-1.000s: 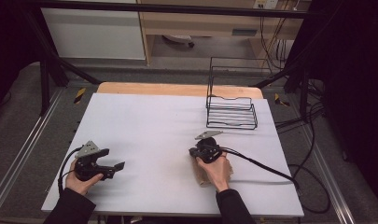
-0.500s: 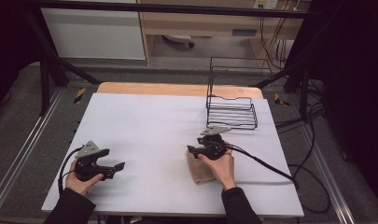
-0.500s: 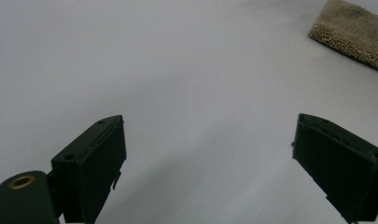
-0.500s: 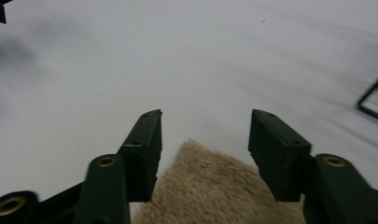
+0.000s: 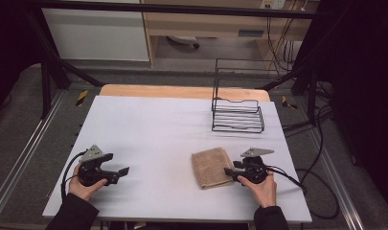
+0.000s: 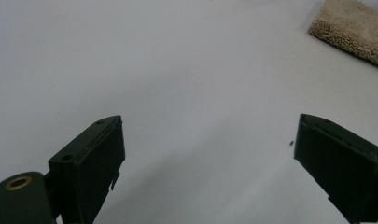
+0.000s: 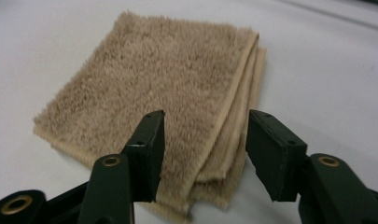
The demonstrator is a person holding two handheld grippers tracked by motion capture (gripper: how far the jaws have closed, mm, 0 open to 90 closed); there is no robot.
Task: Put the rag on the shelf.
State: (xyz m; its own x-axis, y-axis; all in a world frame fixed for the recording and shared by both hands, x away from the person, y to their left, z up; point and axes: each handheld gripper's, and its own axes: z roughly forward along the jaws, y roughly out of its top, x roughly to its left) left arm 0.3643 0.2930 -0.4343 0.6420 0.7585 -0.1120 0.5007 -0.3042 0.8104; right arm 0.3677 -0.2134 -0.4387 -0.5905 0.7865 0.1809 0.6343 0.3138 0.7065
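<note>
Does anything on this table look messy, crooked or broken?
Nothing stands out. The folded towel lies flat, only slightly angled to the table edge, its layers a little uneven at one side. The wire rack stands upright. No spills or damage.

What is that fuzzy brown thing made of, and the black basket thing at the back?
The towel looks like soft terry cloth, tan and matte: its surface is a fuzzy pile, and its folded layers show flat woven edges. The wire rack seems to be thin metal rods with a black coating, though the coating's kind is hard to tell.
</note>
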